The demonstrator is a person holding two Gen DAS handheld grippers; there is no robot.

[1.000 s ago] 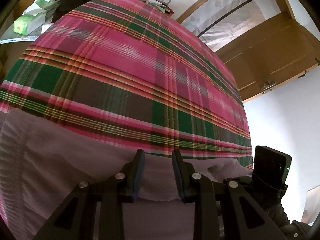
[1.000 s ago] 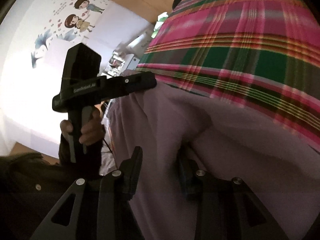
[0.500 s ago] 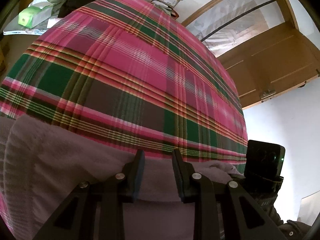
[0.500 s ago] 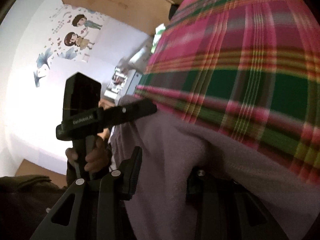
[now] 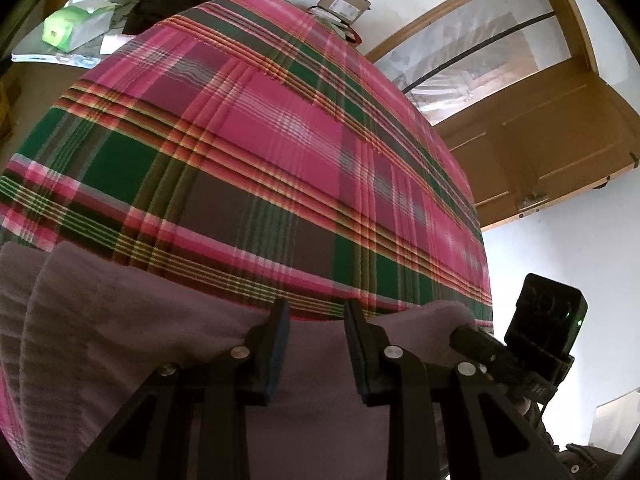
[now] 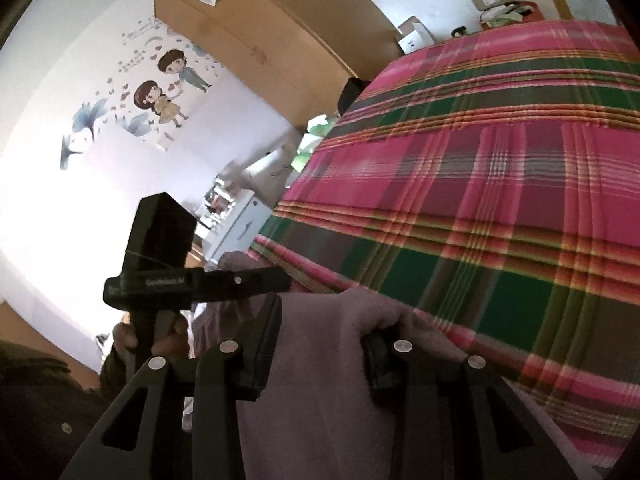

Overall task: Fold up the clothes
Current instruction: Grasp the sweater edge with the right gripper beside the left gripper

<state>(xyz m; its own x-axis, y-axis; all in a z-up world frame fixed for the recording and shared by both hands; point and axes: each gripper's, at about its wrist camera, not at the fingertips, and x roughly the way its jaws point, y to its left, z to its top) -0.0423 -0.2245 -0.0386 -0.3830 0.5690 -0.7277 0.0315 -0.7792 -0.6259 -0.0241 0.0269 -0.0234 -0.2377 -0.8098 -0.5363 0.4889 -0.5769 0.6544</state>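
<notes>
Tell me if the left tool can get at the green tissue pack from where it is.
Probably not: the left tool is at the mauve garment, and the tissue pack lies across the plaid bedspread.

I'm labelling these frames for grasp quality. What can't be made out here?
- Left wrist: the left gripper sits over the mauve garment; pinch contact hidden by fingers.
- Right wrist: the right gripper has one finger buried under cloth.
- Both: garment type and lower edge cut off by the frame.

Both views sit low and close over the plaid bedspread (image 5: 256, 152); left faces the door (image 5: 540, 152), right seemingly the cartoon wall sticker (image 6: 164, 88).
</notes>
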